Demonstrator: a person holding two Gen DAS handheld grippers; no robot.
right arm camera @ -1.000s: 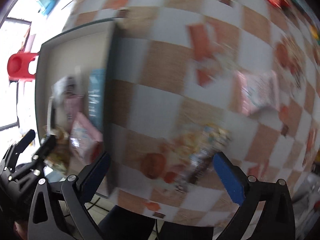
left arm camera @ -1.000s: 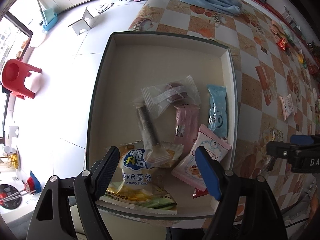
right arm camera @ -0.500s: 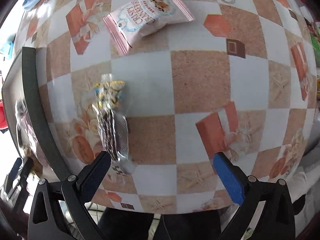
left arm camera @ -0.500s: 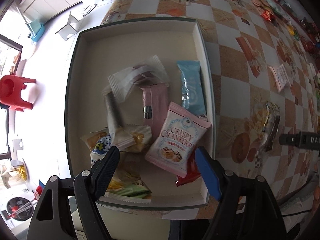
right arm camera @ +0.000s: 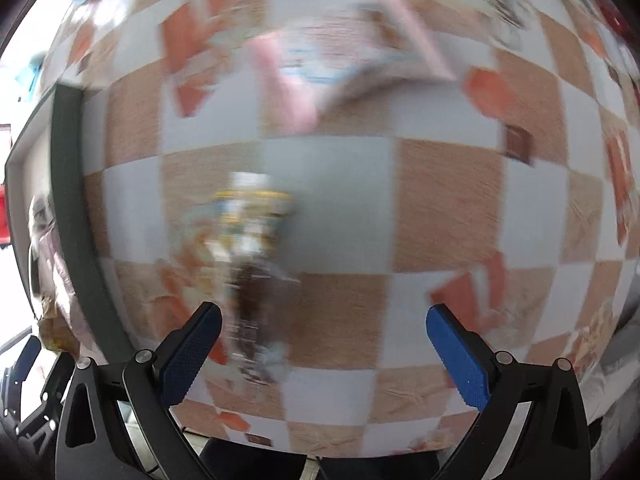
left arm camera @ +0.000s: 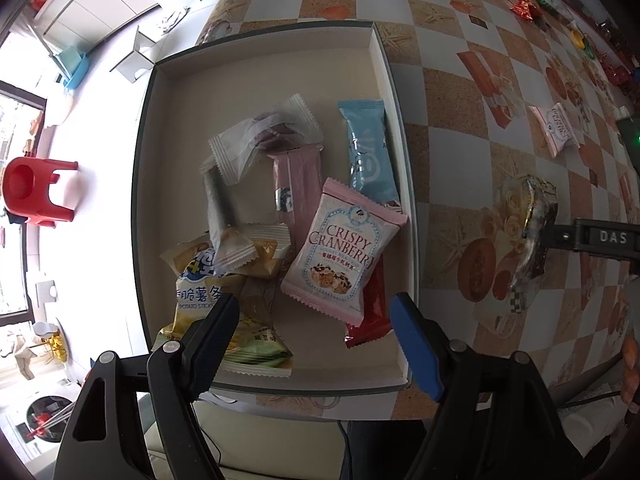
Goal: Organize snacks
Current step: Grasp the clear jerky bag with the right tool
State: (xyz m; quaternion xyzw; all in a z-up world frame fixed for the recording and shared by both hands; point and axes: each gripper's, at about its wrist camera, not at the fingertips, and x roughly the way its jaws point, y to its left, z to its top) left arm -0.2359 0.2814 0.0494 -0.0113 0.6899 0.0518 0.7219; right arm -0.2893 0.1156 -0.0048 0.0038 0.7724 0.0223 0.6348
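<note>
We held the left gripper (left arm camera: 314,322) pointing straight down over the near end of the box (left arm camera: 394,92), jaws wide apart w/ nothing between them. The right gripper (right arm camera: 322,336) also stood spread and empty, over bare tablecloth (right arm camera: 452,208) just right of the box's dark rim; that view was badly blurred, so detail there was thin.

Edges and room: the box sat at the table's left corner, its left and near walls along the table edge, floor beyond. Its far half was bare, plenty of space to drop things in. The near half was crowded, packs overlapping. Between the box's right wall and the loose snacks the cloth was open.

Count, in the box, approx 9 packs:
- 1 pink Crispy Cranberry pack (left arm camera: 344,256), lying over a red pack (left arm camera: 370,308)
- 1 light-blue bar (left arm camera: 368,148) along the right wall
- 1 dusty-pink bar (left arm camera: 298,184)
- 1 clear wrapper w/ a dark piece (left arm camera: 264,140)
- 1 grey stick pack (left arm camera: 220,200)
- 1 potato sticks bag (left arm camera: 192,280)
- 1 small yellow pack (left arm camera: 266,254)
- 1 green-yellow pack (left arm camera: 260,350) at the near wall; more beneath, we couldn't tell.

Outside: 1 clear foil-patterned pack (left arm camera: 532,236) right of the box, beside the right gripper's finger; 1 more pink cranberry pack (left arm camera: 558,128) farther off. A row of small items lay along the far edge, too small to count.
</note>
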